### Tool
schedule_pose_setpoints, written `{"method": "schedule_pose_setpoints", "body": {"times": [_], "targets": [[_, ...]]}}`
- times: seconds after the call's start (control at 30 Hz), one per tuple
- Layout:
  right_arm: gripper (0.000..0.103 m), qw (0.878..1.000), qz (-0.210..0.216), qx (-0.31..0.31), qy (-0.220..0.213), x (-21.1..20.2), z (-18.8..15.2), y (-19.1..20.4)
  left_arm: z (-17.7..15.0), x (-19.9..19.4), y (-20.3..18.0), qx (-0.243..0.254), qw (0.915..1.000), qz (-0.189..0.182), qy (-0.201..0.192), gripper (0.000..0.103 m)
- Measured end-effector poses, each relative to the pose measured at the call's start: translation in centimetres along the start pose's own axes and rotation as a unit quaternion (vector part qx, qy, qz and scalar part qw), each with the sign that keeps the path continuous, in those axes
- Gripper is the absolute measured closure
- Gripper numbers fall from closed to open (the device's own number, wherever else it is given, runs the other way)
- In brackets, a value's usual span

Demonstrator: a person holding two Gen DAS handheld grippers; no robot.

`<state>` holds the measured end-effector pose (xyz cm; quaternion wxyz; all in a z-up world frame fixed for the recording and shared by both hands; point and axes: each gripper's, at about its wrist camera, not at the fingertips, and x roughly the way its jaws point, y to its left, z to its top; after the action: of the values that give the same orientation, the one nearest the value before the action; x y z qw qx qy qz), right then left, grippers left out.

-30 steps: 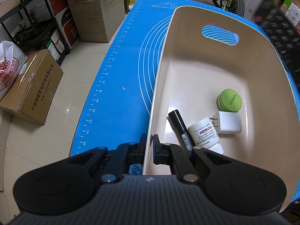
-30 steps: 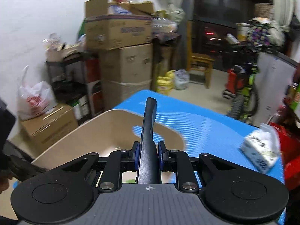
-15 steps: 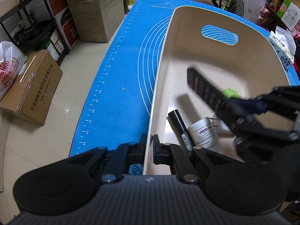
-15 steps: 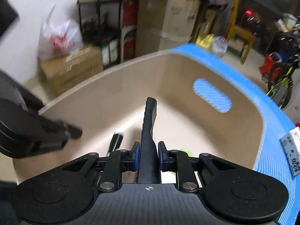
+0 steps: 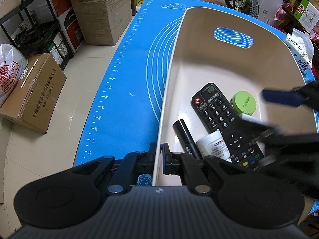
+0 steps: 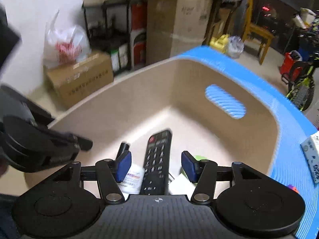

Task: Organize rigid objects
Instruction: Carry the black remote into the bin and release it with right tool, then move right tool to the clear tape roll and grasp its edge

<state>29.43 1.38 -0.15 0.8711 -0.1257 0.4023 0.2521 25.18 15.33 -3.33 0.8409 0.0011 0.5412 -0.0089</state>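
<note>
A beige bin (image 5: 199,59) with a handle slot stands on a blue mat (image 5: 129,79). My left gripper (image 5: 158,159) is shut on the bin's near left rim. Inside lie a black remote control (image 5: 221,119), a black marker (image 5: 185,137), a white pill bottle (image 5: 214,145), a green round tin (image 5: 244,102) and a white charger, mostly hidden. My right gripper (image 6: 156,166) is open just above the remote (image 6: 157,155), with the remote lying free between its pads. It also shows blurred in the left wrist view (image 5: 279,119).
A tissue pack (image 5: 299,51) lies on the mat right of the bin. Cardboard boxes (image 5: 33,93), a shelf rack and a plastic bag stand on the floor to the left. A bicycle and a chair stand beyond the table.
My right gripper lowered the remote into the bin and opened. The remote now lies on the other items. My left gripper has kept its hold on the rim.
</note>
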Motion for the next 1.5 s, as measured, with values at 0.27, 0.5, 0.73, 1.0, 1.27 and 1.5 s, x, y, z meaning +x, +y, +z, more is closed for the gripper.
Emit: {"method": "schedule_pose_setpoints", "body": {"times": [0.27, 0.5, 0.73, 1.0, 1.27, 1.5], "targets": [[0.036, 0.994, -0.050, 0.064, -0.066, -5.1, -0.2, -6.6, 0.0, 0.0, 0.0, 0.000, 1.0000, 0.001, 0.000, 0.096], [0.036, 0.985, -0.110, 0.114, -0.063, -5.8, -3.4, -11.1, 0.0, 0.0, 0.0, 0.001, 1.0000, 0.001, 0.000, 0.096], [0.037, 0.977, -0.139, 0.158, -0.035, -3.3, -7.2, -13.4, 0.0, -0.1, 0.0, 0.000, 1.0000, 0.001, 0.000, 0.096], [0.039, 0.974, -0.136, 0.183, 0.001, 0.3, -9.3, -13.5, 0.0, 0.0, 0.0, 0.000, 1.0000, 0.001, 0.000, 0.096], [0.055, 0.967, -0.129, 0.221, 0.023, 2.6, -10.9, -14.3, 0.0, 0.0, 0.0, 0.000, 1.0000, 0.001, 0.000, 0.096], [0.059, 0.960, -0.128, 0.249, 0.018, 3.3, -12.2, -15.3, 0.0, 0.0, 0.0, 0.000, 1.0000, 0.001, 0.000, 0.096]]}}
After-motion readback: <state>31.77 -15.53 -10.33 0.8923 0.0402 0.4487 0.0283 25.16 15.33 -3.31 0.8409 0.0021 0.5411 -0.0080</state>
